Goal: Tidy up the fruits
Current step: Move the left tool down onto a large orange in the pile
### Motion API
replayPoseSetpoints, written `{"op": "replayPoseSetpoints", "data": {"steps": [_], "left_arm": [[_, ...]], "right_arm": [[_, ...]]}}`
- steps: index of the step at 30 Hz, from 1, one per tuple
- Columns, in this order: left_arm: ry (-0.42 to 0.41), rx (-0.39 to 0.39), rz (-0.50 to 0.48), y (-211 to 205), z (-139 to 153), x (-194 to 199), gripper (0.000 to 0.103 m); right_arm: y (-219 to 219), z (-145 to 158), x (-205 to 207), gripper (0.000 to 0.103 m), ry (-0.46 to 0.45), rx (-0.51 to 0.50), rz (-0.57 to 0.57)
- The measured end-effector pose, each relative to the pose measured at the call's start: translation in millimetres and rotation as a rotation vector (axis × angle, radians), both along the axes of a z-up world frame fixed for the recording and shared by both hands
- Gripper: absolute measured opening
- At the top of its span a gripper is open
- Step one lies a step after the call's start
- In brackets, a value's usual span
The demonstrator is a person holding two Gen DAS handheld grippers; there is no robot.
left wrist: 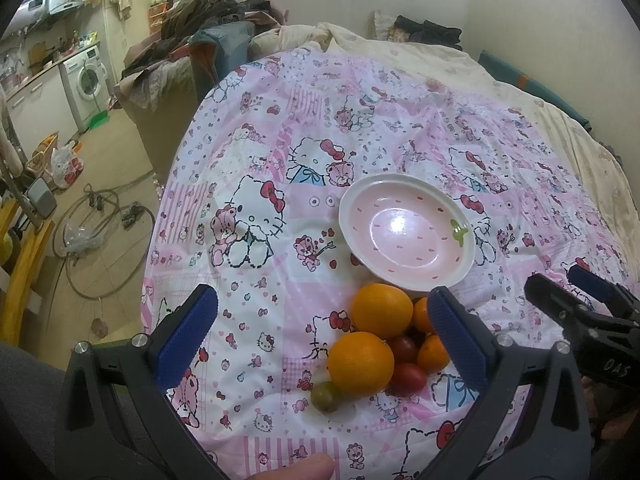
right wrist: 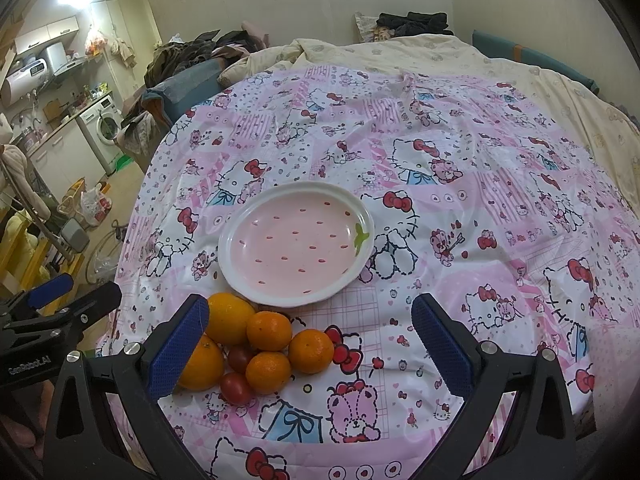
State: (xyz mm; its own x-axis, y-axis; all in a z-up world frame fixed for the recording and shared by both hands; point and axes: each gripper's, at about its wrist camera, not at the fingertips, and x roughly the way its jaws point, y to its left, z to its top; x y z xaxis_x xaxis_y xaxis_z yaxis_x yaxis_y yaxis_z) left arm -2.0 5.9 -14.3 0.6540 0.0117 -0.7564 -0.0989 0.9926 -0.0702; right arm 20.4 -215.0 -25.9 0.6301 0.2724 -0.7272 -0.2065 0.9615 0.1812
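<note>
An empty pink strawberry-pattern plate (left wrist: 406,232) (right wrist: 296,244) lies on the cartoon-print bedspread (left wrist: 280,140). Just in front of it sits a cluster of fruit: two big oranges (left wrist: 382,311) (right wrist: 230,318), small mandarins (left wrist: 433,354) (right wrist: 311,350), red cherry tomatoes (left wrist: 408,378) (right wrist: 236,388) and one greenish fruit (left wrist: 326,397). My left gripper (left wrist: 320,300) (right wrist: 76,290) is open above the pile, which lies towards its right finger. My right gripper (right wrist: 312,312) (left wrist: 556,284) is open, with the fruit by its left finger (right wrist: 180,344), which hides part of one orange.
The bedspread drops off at the left to a floor with cables (left wrist: 104,240) and bags. A washing machine (left wrist: 86,80) and a pile of clothes (left wrist: 208,12) are far left. A cream duvet (left wrist: 440,56) covers the far bed. A person's fingertip (left wrist: 296,470) shows at the bottom.
</note>
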Motion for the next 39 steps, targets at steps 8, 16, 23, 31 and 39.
{"op": "replayPoseSetpoints", "data": {"steps": [8,16,23,31,39], "left_arm": [[0.083,-0.01,0.014,3,-11,7,0.103],[0.173,-0.019,-0.002,2,-24,14,0.103],[0.463,-0.141,-0.034,20,-49,54,0.097],[0.617,-0.143,-0.125,-18,-87,59,0.09],[0.689,-0.127,-0.147,-36,-107,68,0.076]], "right_arm": [[-4,-2,3,0.103,0.028,0.021,-0.014],[-9,-1,5,0.103,0.042,0.023,-0.025],[-25,-3,10,0.103,0.088,0.073,-0.067],[-41,-4,15,0.103,0.127,0.124,-0.104],[-48,-10,19,0.103,0.163,0.145,-0.12]]}}
